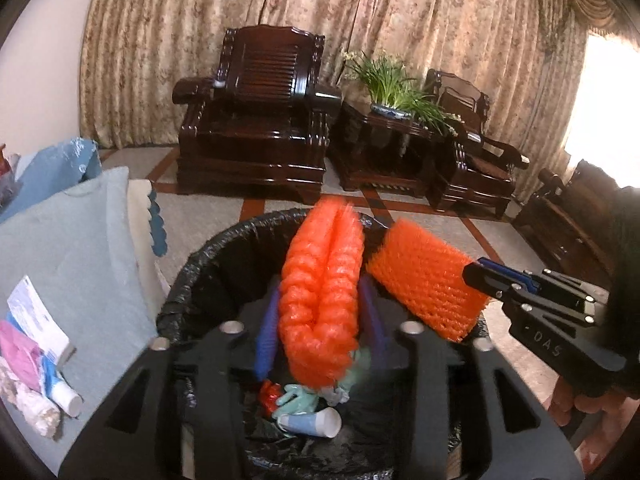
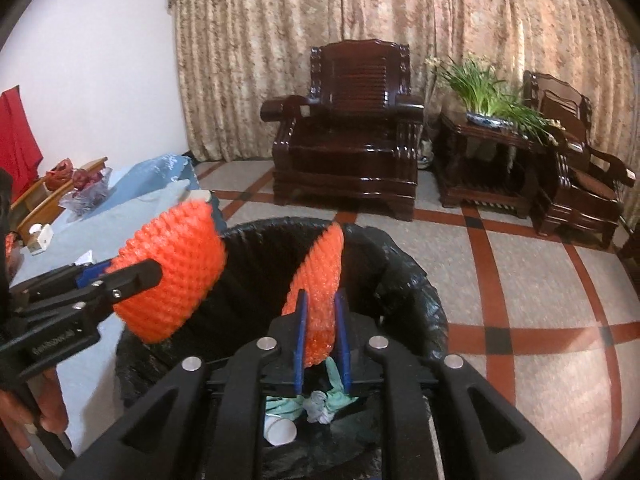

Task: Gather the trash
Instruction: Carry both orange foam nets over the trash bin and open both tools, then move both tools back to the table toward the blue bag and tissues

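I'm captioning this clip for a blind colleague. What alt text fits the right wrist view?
The right gripper holds an orange foam net over a black-lined trash bin. At left, the left gripper holds a second orange foam net over the bin's rim. A paper cup and crumpled scraps lie inside; dark wooden armchairs stand behind.

Bin's (image 1: 192,264) bottom perhaps under trash

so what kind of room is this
Most likely a home living room: carved dark wooden armchairs, a side table with a potted plant, and floor-length curtains. A lined bin stands in front.
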Demonstrator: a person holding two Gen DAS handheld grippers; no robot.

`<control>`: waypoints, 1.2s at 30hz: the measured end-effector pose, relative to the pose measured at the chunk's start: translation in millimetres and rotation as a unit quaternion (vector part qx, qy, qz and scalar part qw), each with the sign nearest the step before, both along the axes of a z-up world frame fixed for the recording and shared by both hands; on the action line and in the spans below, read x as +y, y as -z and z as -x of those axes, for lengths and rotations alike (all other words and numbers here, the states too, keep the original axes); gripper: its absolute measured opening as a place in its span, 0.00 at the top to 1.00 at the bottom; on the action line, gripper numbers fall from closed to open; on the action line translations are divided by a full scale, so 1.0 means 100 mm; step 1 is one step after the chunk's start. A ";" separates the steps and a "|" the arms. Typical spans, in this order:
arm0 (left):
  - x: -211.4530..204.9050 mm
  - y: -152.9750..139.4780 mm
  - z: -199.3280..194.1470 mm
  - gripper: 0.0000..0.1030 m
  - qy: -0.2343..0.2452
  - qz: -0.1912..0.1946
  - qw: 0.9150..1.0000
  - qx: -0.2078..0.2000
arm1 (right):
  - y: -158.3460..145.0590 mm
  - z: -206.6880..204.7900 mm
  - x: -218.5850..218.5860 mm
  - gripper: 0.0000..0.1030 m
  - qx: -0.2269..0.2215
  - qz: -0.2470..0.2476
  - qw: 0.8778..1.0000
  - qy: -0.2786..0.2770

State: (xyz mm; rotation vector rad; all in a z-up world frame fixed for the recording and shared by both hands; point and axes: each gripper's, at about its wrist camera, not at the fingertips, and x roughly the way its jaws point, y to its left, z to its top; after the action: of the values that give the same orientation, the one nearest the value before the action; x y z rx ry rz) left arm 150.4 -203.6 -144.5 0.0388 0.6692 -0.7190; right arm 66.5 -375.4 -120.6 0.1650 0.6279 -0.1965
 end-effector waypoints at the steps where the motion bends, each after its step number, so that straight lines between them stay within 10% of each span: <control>1: 0.01 0.01 -0.01 0.54 0.000 0.001 1.000 0.003 | 0.01 0.00 -0.01 0.81 0.003 0.000 1.000 0.002; 9: 0.22 -0.07 -0.01 0.24 -0.025 0.003 1.000 -0.012 | 0.01 0.05 -0.01 0.06 -0.007 0.013 0.999 0.029; 36: 2.63 -0.52 0.11 0.11 -0.273 -0.031 0.958 -0.078 | -0.22 -0.50 1.94 0.06 -0.079 -0.011 0.982 -0.172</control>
State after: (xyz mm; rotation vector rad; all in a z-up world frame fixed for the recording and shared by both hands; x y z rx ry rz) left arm 139.1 59.0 -92.1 -0.0316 0.5171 -0.1582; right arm 116.8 -181.2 -99.0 0.0897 0.4913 0.1570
